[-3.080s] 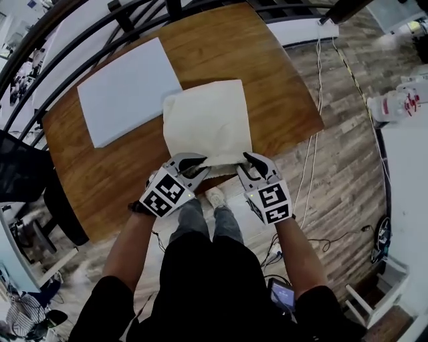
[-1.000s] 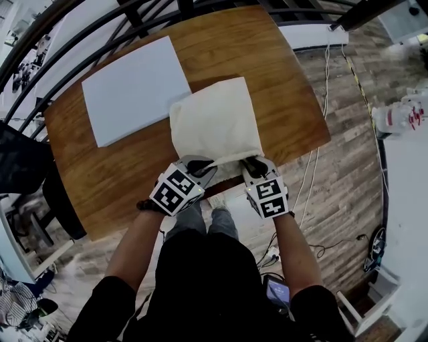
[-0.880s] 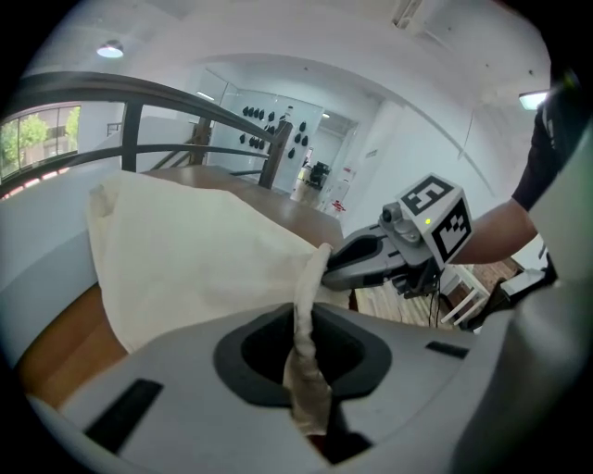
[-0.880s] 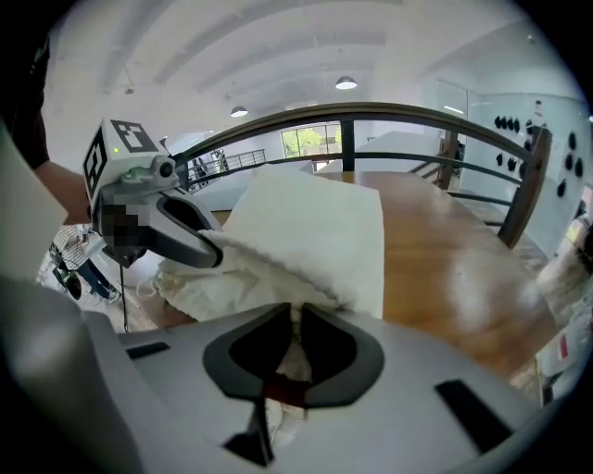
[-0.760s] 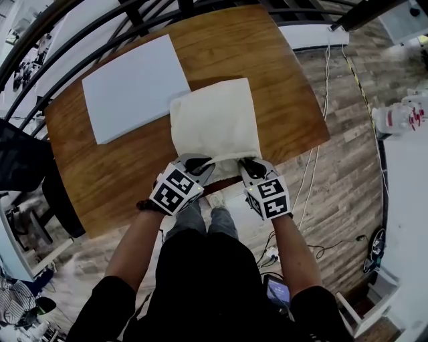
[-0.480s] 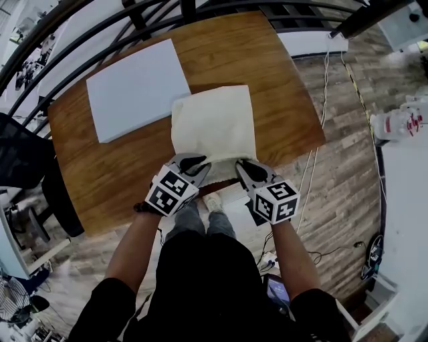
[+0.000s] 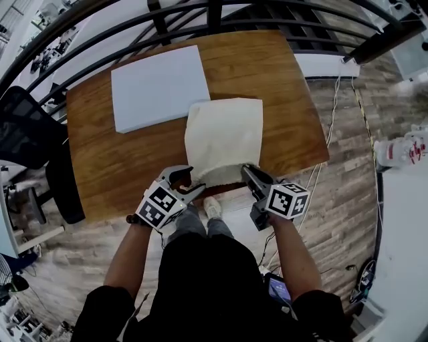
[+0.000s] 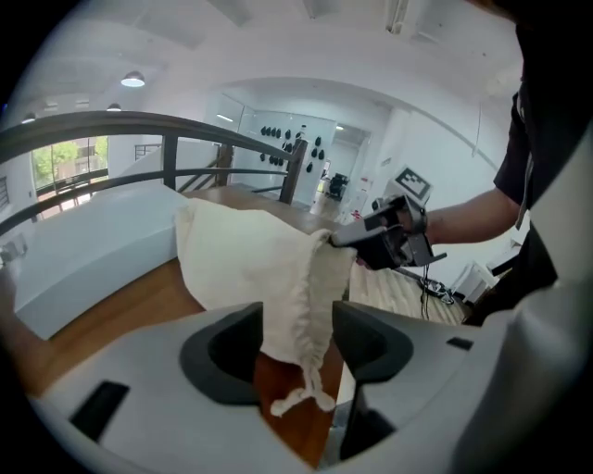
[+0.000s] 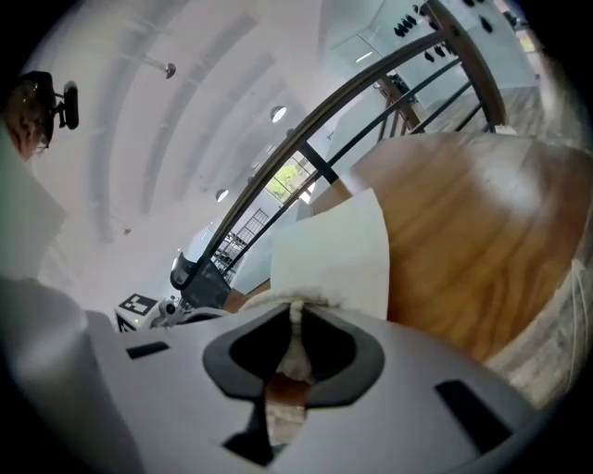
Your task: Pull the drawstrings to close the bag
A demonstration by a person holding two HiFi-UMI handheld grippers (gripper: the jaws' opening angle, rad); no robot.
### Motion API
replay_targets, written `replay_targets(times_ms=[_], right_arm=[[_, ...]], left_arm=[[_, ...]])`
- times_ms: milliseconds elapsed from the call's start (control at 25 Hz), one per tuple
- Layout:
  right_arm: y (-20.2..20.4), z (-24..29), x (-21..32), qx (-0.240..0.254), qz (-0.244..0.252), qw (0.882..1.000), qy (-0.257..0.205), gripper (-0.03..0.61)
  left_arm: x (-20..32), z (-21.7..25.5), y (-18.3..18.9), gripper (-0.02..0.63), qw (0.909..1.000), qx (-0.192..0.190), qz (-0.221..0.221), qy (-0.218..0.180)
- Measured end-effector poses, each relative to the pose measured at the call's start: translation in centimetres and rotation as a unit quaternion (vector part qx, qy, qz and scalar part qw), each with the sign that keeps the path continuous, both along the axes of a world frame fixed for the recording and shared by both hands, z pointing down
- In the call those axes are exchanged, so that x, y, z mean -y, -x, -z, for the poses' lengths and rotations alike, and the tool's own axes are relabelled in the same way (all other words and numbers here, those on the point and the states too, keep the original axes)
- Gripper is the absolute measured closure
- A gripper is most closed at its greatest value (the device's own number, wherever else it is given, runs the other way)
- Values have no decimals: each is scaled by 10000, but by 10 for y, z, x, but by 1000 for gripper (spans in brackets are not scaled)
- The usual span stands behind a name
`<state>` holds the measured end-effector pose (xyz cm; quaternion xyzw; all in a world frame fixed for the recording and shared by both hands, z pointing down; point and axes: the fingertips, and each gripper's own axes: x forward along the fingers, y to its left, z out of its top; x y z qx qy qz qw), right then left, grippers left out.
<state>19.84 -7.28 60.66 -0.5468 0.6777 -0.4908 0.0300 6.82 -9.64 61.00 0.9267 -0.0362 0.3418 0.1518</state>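
A cream drawstring bag (image 7: 224, 137) lies on the wooden table (image 7: 120, 157), its gathered mouth at the near edge. My left gripper (image 7: 185, 184) sits at the mouth's left corner. Its jaws have just been opening and now stand apart. In the left gripper view (image 8: 296, 344) the puckered cloth (image 8: 292, 278) hangs between them, and a knotted drawstring end (image 8: 301, 400) dangles below. My right gripper (image 7: 248, 175) is at the mouth's right corner. In its own view (image 9: 295, 335) it is shut on the other drawstring (image 9: 295, 319), lifting that corner of the bag (image 9: 338, 245).
A flat white board (image 7: 160, 87) lies on the table to the back left of the bag. A black railing (image 7: 214, 13) runs behind the table. A dark chair (image 7: 30, 143) stands at the left, and cables (image 7: 338, 133) trail over the floor at the right.
The left gripper's jaws have come apart, and it has drawn back to the left, away from the mouth. The right gripper has rolled and risen. The bag's mouth looks more gathered.
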Motion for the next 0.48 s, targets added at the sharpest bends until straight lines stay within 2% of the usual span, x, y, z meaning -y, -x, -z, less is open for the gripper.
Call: replay_targets(times_ms=[280, 480], right_arm=[[14, -6, 7, -235, 337, 9991, 66, 545], [15, -4, 10, -271, 318, 9991, 69, 545]], left_arm=[[-14, -39, 44, 371, 9973, 728, 70, -54], [-21, -61, 59, 373, 9887, 1290, -590, -482]])
